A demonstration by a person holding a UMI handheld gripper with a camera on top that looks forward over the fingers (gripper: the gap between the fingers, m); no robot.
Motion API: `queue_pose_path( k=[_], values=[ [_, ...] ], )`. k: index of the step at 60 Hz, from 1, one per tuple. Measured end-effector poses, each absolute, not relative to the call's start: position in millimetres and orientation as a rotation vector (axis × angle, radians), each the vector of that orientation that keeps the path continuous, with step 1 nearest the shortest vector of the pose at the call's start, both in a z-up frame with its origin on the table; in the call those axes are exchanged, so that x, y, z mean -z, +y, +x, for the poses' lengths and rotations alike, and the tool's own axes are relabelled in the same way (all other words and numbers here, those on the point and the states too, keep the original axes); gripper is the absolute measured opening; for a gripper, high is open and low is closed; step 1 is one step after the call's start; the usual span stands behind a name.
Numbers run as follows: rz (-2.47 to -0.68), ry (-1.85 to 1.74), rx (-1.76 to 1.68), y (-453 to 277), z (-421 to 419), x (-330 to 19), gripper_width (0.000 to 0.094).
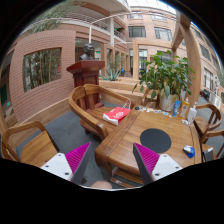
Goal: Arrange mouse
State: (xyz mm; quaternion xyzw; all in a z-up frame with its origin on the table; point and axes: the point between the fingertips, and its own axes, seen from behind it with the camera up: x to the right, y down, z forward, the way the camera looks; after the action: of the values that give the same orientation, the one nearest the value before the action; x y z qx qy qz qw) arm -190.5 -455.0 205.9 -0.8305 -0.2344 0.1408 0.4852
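Observation:
A wooden table (125,145) stands just ahead of my fingers. A round dark mouse pad (155,139) lies on it beyond my right finger. A small blue and white thing, which looks like the mouse (188,151), lies on the table's right side, apart from the pad. My gripper (112,166) is open and empty, above the table's near corner. Its magenta pads (76,158) stand wide apart with nothing between them.
A red and white item (118,114) lies on the far end of the table. A potted plant (165,75) and a blue bottle-like thing (176,106) stand at the far right. Wooden chairs (88,105) stand around the table, one (30,148) at the near left. Brick buildings rise behind.

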Motion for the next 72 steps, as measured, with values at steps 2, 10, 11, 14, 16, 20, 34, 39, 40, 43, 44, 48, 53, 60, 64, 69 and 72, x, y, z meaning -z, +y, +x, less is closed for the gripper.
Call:
queue_pose_path(
  k=[2, 10, 11, 14, 16, 20, 34, 39, 40, 43, 44, 48, 53, 60, 64, 69, 72],
  values=[
    [-2.038, -0.559, -0.326, -455.2, -184.2, -201.4, 0.0848],
    [-2.121, -0.500, -0.243, -426.6, -137.8, -144.4, 0.0848],
    [-2.134, -0.491, -0.236, -423.5, -131.7, -136.4, 0.0847],
    [-2.170, -0.462, -0.220, -416.4, -111.5, -114.0, 0.0848],
    [-2.192, -0.438, -0.208, -411.0, -96.8, -100.3, 0.0849],
    [-2.230, -0.380, -0.166, -400.9, -61.2, -75.3, 0.0847],
    [-2.285, -0.120, 0.014, -355.9, 79.2, -26.9, 0.0846],
    [-2.257, -0.043, 0.066, -333.1, 124.4, -27.4, 0.0842],
    [-2.252, -0.031, 0.076, -327.9, 132.4, -27.5, 0.0842],
    [-2.236, 0.001, 0.106, -313.9, 156.0, -27.5, 0.0845],
    [-2.231, 0.011, 0.116, -308.9, 163.7, -27.4, 0.0846],
    [-2.216, 0.040, 0.146, -289.8, 188.1, -25.4, 0.0847],
    [-2.196, 0.060, 0.165, -264.1, 206.5, -24.0, 0.0847],
    [-2.190, 0.063, 0.199, -232.9, 224.3, -17.4, 0.0848],
    [-2.199, 0.053, 0.210, -214.4, 230.6, -7.9, 0.0844],
    [-2.197, 0.043, 0.212, -198.6, 229.8, -3.9, 0.0846],
    [-2.193, 0.027, 0.198, -187.1, 227.7, -2.8, 0.0842]
  ],
)
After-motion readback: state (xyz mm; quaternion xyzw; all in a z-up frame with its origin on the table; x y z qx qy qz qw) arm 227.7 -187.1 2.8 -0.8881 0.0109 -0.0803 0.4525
